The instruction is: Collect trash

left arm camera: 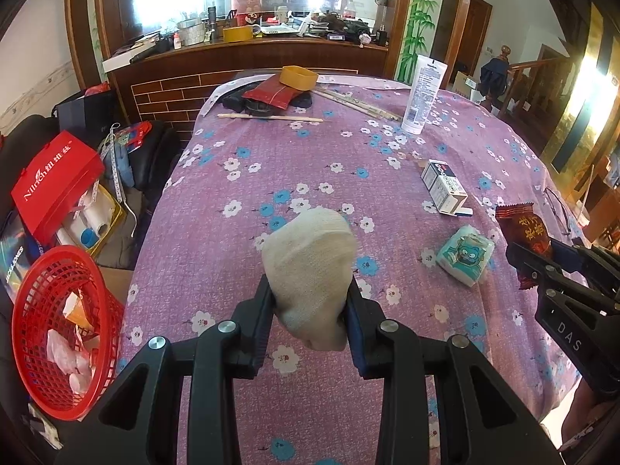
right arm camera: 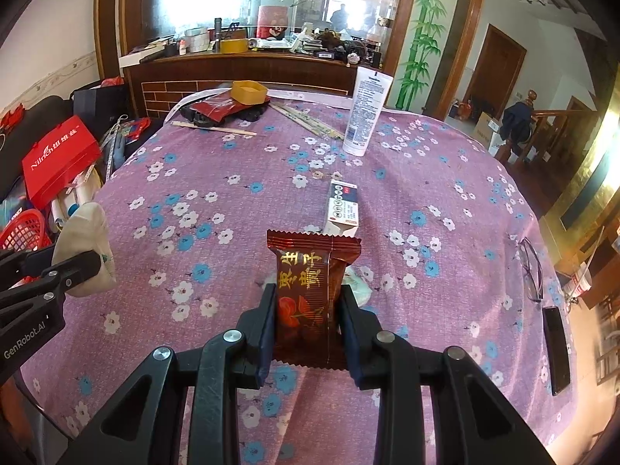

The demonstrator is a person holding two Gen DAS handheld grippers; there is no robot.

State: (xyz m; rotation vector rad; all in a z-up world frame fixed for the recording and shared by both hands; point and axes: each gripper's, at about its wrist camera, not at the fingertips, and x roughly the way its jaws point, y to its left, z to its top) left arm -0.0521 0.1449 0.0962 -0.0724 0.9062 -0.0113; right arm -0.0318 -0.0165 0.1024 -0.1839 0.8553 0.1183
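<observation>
Crumpled cloth wad [left arm camera: 310, 271] pinched in left claw [left arm camera: 309, 310], brown snack wrapper [right arm camera: 310, 294] clamped in right claw [right arm camera: 309, 310]

I read "Nilrich" in white on the red box [left arm camera: 58, 178] at the far left, beside the table. "GenRobot.AI" is printed on the left gripper [right arm camera: 73, 271] body, and "DAS" on the right gripper [left arm camera: 531, 267] body. The brown snack wrapper [right arm camera: 310, 290] carries gold Chinese characters. Print on the white tube [right arm camera: 366, 112] is too small to read.
</observation>
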